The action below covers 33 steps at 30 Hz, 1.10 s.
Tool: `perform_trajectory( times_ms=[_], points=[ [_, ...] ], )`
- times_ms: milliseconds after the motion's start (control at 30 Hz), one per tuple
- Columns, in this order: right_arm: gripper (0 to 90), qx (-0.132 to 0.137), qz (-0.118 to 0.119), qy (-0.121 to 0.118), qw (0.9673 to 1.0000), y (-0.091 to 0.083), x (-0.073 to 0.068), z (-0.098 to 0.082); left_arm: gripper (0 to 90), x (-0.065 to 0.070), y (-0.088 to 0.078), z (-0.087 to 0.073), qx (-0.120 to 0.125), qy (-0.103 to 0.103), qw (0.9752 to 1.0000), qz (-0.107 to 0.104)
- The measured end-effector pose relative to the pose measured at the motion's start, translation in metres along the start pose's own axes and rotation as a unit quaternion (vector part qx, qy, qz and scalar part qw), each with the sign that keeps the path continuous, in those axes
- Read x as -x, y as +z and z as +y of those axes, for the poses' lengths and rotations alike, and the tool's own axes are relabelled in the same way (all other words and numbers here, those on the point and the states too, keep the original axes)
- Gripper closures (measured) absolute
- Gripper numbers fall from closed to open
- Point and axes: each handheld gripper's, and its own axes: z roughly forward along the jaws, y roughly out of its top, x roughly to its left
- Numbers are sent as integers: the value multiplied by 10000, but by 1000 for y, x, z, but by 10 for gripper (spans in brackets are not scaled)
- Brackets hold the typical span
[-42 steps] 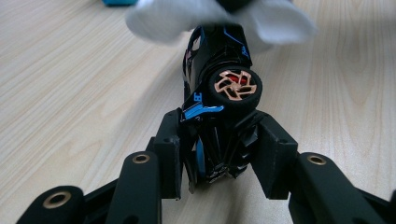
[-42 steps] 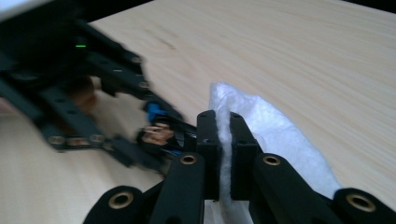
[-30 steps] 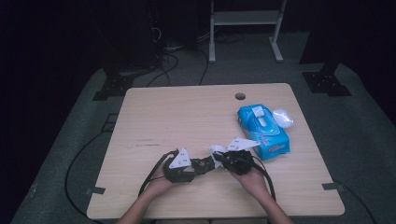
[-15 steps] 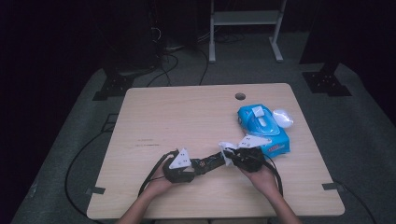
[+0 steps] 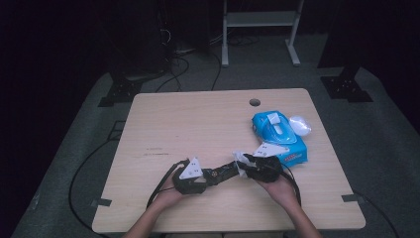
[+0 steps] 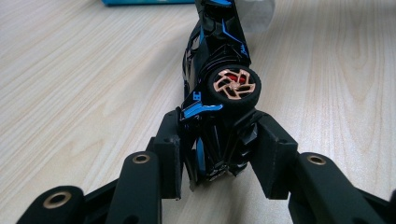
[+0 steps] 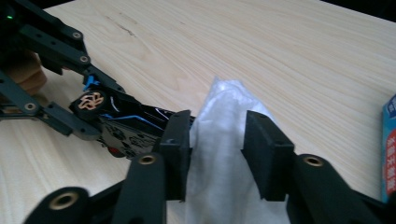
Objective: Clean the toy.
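The left gripper (image 5: 225, 172) is clamping the toy car (image 6: 219, 88) sideways just above the table (image 5: 198, 124). The right gripper (image 7: 217, 154) has just been opening its jaws; the white wipe (image 7: 224, 140) is standing loosely between them, beside the car. The wiping seems partly done, and the wipe is not yet put away.

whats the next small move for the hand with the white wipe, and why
Probably close the right hand-held gripper back onto the white wipe and rub it along the toy car. Its jaws have just been opening and now stand loosely around the wipe, which lies against the car, while the left hand-held gripper clamps the car's end, so the wiping looks unfinished.
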Motion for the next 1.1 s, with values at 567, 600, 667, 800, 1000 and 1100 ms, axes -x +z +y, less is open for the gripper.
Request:
perform_trajectory(
  times_ms=[567,600,667,800,1000,1100],
  points=[
    [806,11,-123,288,9995,-1,4,-1,587,-2,-2,-1,5,-66,10000,-8],
    [815,10,-179,263,9995,-1,3,0,587,-2,-2,-1,1,-70,10000,-12],
    [822,58,-170,256,9995,0,0,1,587,-2,-2,0,-13,-54,10000,-3],
    [825,85,-68,179,9998,-1,-3,4,587,-1,-2,0,-25,-24,10000,4],
    [830,27,-239,513,9984,-5,16,-3,586,-2,-2,0,-21,-51,10000,1],
    [830,232,-142,754,9968,-12,20,-2,586,-2,-2,0,-19,-51,10000,3]
  ],
)
